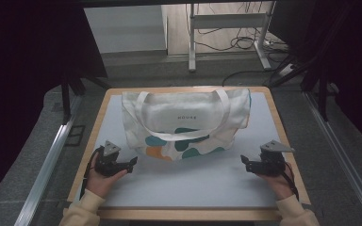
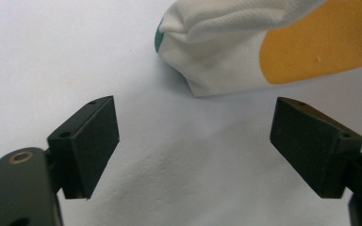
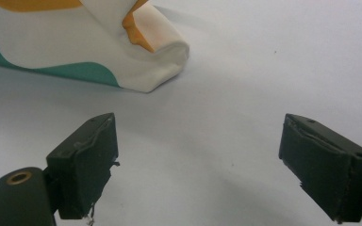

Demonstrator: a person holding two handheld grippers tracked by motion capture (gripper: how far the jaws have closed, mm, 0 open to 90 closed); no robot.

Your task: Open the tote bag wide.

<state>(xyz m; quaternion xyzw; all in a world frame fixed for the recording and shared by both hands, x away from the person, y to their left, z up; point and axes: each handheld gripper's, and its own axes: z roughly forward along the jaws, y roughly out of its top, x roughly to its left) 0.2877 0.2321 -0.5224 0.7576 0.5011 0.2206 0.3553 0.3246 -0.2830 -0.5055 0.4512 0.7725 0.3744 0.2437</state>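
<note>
On the white table top, at about 8 o'clock, the left gripper rests in the person's left hand. Its jaws are spread wide and hold nothing, and they point toward 3 o'clock, at the near left corner of the tote bag. In the left gripper view this corner lies just ahead of the jaws, apart from them.

The bag lies flat in the far half of the table, around 12 o'clock. Its long axis runs from 9 to 3 o'clock. Its opening faces 12 o'clock, its handles are folded back over the body toward 6 o'clock, and its coloured bottom edge is nearest to the person.

At 4 o'clock the right gripper is also spread wide and empty, pointing toward 9 o'clock at the other near corner.

I judge the work is only at its start: the bag is not yet gripped.
</note>
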